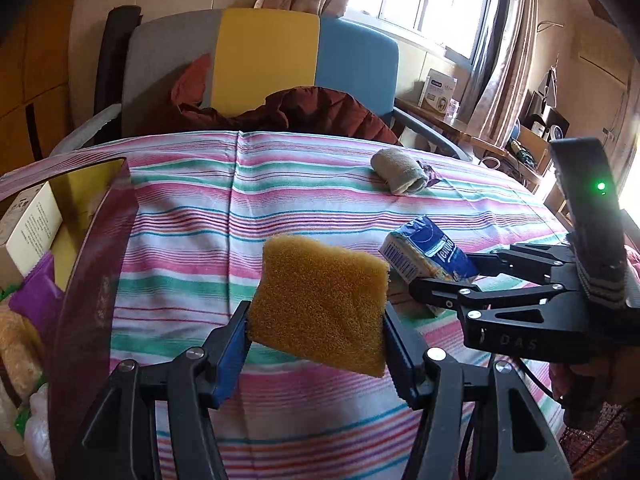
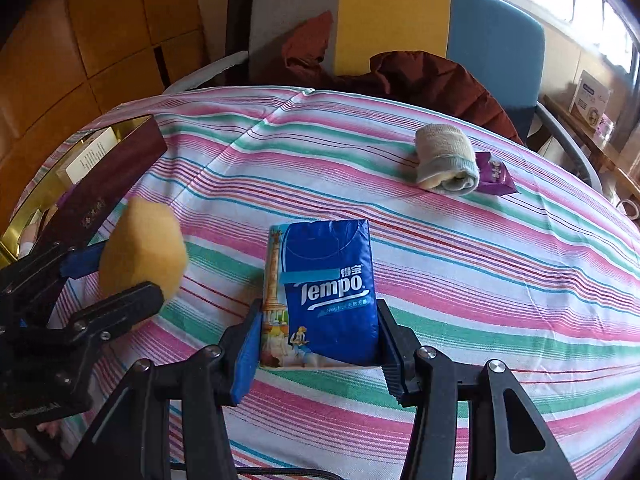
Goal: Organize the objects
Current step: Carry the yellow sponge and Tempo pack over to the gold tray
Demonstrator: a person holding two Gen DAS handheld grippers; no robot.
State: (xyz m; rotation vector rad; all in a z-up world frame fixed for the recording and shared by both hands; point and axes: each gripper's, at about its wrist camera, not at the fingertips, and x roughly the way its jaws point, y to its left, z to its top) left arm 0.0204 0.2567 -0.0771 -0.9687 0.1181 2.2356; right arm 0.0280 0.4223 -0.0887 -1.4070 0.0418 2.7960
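1. Left wrist view: your left tongs [image 1: 316, 332] pinch a yellow sponge [image 1: 320, 304] between their blue pads, lifted clear of the striped cloth [image 1: 192, 216] that covers the worktop.
2. In the same view your right tongs [image 1: 444, 280] reach in from the right, clamped on a blue tissue pack [image 1: 430, 254]; the black body carries the letters "DAS" and a green light glows on its handle.
3. Right wrist view: the tissue pack [image 2: 326, 292] stands upright between the pads of the right tongs [image 2: 320, 344], also off the cloth. Its front reads "Tempo" in white, with "Neutral" and Chinese characters; the left panel shows a drawn column and a figure.
4. In that view the left tongs [image 2: 132, 272] and sponge [image 2: 142, 246] sit to the left, close to a dark red box [image 2: 108, 188] at the worktop's left edge. The box wall bears a small gold mark too small to read.
5. Inside the box, from the left wrist view, lies a white carton [image 1: 28, 232] with fine print you cannot read, and something purple beside it.
6. Far across the cloth, a rolled beige sock [image 2: 446, 160] touches a purple sachet [image 2: 494, 174]; its lettering is illegible.
7. Behind the worktop, a chair in grey, yellow and blue [image 2: 392, 16] holds a brown jacket [image 2: 436, 80].
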